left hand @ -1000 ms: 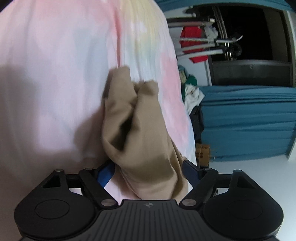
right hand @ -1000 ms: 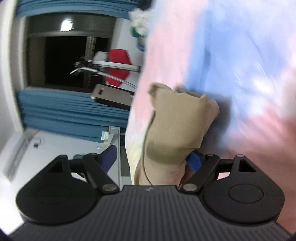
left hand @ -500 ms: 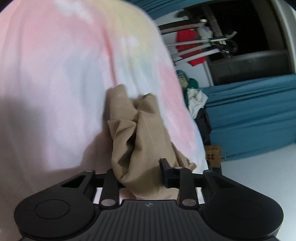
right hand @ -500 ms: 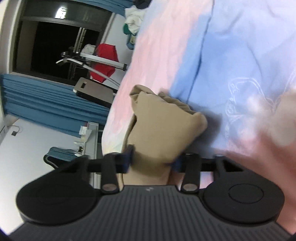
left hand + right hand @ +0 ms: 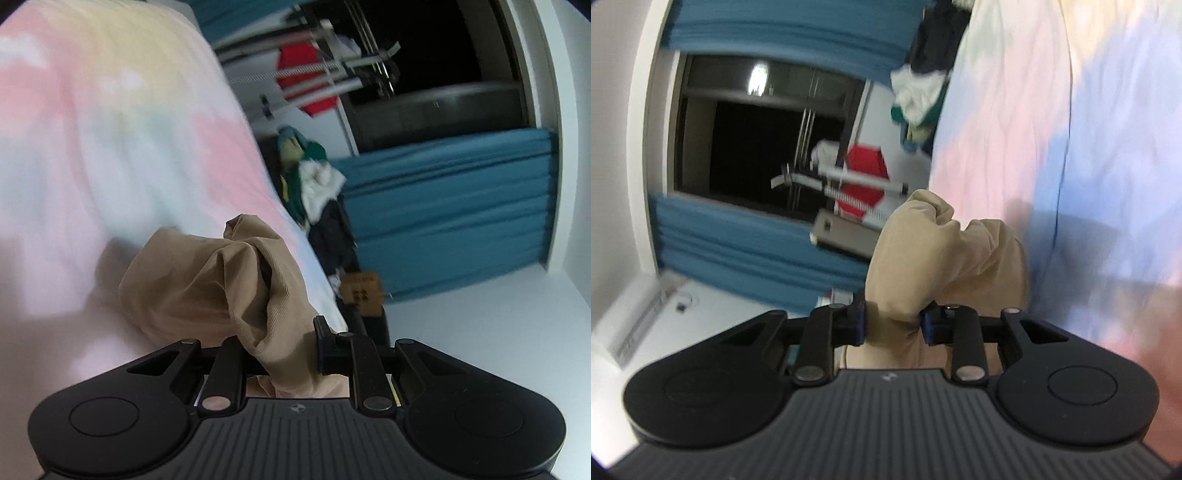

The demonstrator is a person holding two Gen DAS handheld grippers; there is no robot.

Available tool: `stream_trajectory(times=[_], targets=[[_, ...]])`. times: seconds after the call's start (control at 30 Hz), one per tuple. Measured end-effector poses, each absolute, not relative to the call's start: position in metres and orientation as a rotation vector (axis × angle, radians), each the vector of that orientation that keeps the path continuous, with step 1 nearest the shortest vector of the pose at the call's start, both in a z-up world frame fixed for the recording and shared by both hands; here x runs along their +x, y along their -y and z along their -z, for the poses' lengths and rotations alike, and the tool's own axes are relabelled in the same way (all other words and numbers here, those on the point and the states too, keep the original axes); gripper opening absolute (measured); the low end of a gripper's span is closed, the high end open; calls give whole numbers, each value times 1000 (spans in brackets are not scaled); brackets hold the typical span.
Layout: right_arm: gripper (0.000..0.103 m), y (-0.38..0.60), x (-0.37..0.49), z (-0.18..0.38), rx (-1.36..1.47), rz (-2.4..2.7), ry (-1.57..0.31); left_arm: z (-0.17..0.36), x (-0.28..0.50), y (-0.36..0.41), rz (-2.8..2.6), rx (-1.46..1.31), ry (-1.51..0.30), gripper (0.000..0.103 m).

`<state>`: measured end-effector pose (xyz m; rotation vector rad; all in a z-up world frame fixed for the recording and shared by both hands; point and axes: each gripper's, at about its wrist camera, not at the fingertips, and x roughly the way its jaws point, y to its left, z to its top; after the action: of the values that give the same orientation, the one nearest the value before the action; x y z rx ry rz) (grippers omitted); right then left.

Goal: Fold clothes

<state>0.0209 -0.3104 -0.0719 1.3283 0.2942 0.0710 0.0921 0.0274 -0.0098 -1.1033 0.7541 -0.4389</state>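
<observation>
The left gripper [image 5: 279,352] has its jaws closed onto a bunched fold of the tan garment [image 5: 207,288]; the cloth fills the gap between the two fingers and rises out of it toward 11 o'clock in the left wrist view. The right gripper [image 5: 892,325] likewise has its jaws clamped on a second bunch of the tan garment [image 5: 945,266], with the blue finger pads [image 5: 925,325] pressed against the fabric on both sides and the bunch standing up toward 12 o'clock in the right wrist view. In both views the garment sits in front of a pastel bedsheet [image 5: 110,140] patterned in pink, white, yellow and blue, which is motion-blurred; whether the gripped portions touch the sheet cannot be determined. In the left wrist view, a pile of clothes [image 5: 314,184] lies at the sheet's edge at 1 o'clock, a red garment [image 5: 306,85] hangs on a drying rack [image 5: 325,66] at 12 o'clock, blue curtains [image 5: 450,206] occupy 3 o'clock, and a cardboard box [image 5: 364,291] sits just right of the gripped cloth. A dark window [image 5: 757,147] appears at 10 o'clock in the right wrist view.
</observation>
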Motion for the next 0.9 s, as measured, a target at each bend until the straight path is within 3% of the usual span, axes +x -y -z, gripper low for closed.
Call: stream_trajectory(times=[0.3,0.47,0.63,0.83,0.9], targets=[[31,462,51,27,1305,112,-190,-19,212,159,560,-1053,-961,19],[31,536,89,26,1235,151,-133,-18,259,243,668,-932,-926,19],[31,577,105,71,1195,200,-114,31,277,287,676,-814,-959,20],[31,575,90,150,1210,265,-262,102,282,272,643,-744,-1066,20],[31,568,73,169,1226,266,-288,114,281,262,645,-721,-1078,25]])
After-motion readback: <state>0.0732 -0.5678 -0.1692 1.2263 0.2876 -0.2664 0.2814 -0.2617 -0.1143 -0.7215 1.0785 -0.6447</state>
